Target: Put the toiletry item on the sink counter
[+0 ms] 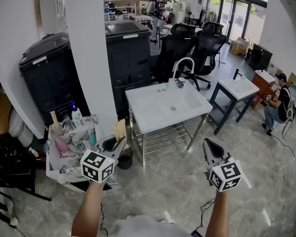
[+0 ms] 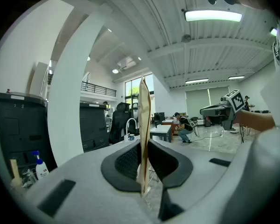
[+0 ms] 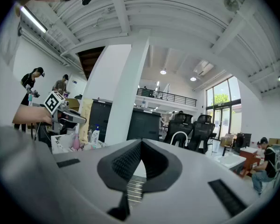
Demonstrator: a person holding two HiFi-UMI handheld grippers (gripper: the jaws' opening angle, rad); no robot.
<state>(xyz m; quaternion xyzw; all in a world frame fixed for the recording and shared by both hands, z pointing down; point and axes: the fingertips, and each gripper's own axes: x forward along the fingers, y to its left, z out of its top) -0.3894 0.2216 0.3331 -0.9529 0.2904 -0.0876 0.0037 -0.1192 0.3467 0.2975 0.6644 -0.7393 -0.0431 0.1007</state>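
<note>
My left gripper (image 1: 119, 143) is shut on a thin, flat tan toiletry item (image 1: 120, 131), which stands upright and edge-on between the pads (image 2: 129, 160) in the left gripper view. It hangs above the floor, left of the white sink counter (image 1: 150, 117) with its curved faucet (image 1: 183, 63). My right gripper (image 1: 210, 145) is shut with nothing in it, held level in front of the sink's right corner. In the right gripper view the left gripper (image 3: 69, 117) and its tan item (image 3: 85, 119) show at left.
A patterned box (image 1: 54, 163) holding bottles and tubes sits at the left beside a white pillar (image 1: 91, 58). Dark bins (image 1: 47, 75) stand behind. A metal rack (image 1: 160, 138) lies under the sink. A second sink (image 1: 240, 88), office chairs (image 1: 197, 48) and a crouching person (image 1: 278, 105) are at the right.
</note>
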